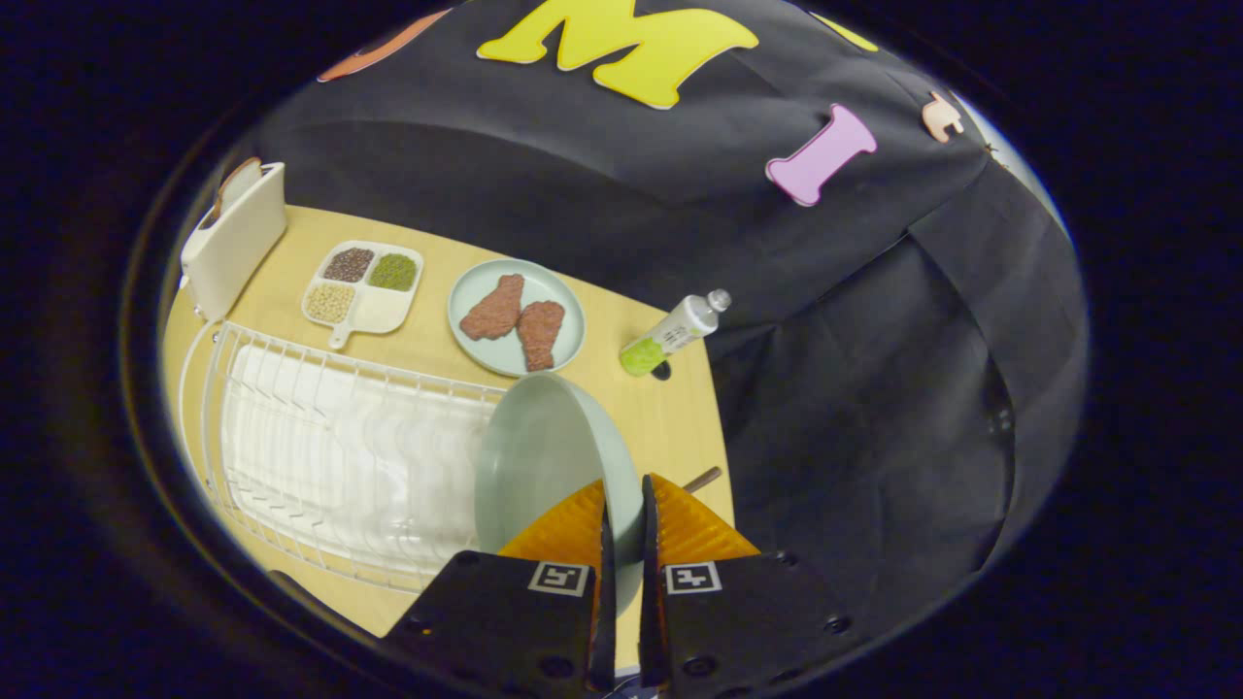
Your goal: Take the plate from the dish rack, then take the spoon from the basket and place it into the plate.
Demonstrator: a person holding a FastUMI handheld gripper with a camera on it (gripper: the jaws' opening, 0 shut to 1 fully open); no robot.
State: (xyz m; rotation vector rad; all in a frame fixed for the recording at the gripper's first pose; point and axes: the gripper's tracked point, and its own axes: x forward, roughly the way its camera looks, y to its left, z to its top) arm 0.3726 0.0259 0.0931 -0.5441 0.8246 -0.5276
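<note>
A pale green plate (544, 451) stands on edge, tilted, at the right end of the white wire dish rack (320, 456). Its rim runs down into the narrow gap between my fingers. My gripper (622, 497) is shut on that rim, one finger on each face of the plate. I cannot tell whether the plate still rests in the rack or hangs just above it. A thin brown handle tip (702, 478) pokes out just beyond the right finger, near the table's right edge; what it belongs to is hidden.
On the wooden table (670, 417) beyond the rack lie a round plate with two chicken pieces (517, 316), a divided tray of grains (364, 286), a toaster (233, 238) and a green-bottomed bottle (675, 332) lying down. Black cloth hangs right of the table.
</note>
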